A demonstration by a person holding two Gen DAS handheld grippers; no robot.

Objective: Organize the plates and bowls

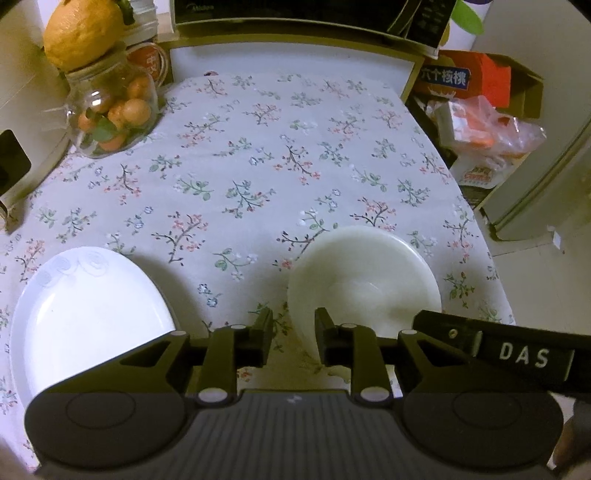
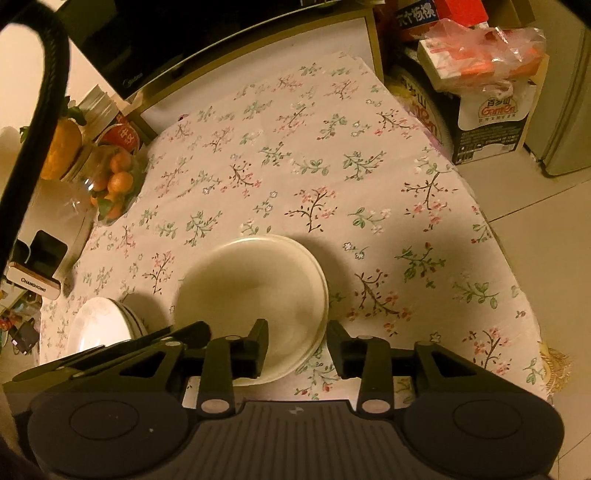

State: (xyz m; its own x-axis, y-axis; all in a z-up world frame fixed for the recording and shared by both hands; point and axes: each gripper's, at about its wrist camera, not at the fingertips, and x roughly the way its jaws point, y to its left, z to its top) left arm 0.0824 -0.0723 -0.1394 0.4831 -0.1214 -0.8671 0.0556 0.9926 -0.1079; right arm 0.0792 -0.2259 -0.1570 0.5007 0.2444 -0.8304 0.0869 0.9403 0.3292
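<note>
A floral tablecloth (image 1: 258, 166) covers the table, and both grippers hang low over its near edge, tilted down at the crockery.

In the left wrist view the left gripper (image 1: 293, 339) sits at the bottom centre with its jaws parted by a narrow gap. The near-left rim of the cream bowl (image 1: 364, 277) lies in that gap, the right finger over the bowl's inside and the left finger outside it — the pads do not seem to press on the rim. The white plate (image 1: 92, 306), with a faint swirl pattern at its far edge, lies at the lower left of that frame, well apart from the bowl.

In the right wrist view the right gripper (image 2: 297, 347) is likewise open, its jaws a little wider. The bowl's near-right rim sits between them, the left finger over the bowl's inside and the right finger outside over the cloth. Here the rim shows layered edges, as of nested bowls, though I cannot tell how many. The plate at the lower left also looks stacked.

At the upper left of both frames a glass jar of small oranges (image 1: 110, 114) stands — a large yellow citrus fruit (image 1: 83, 31) resting on top.
</note>
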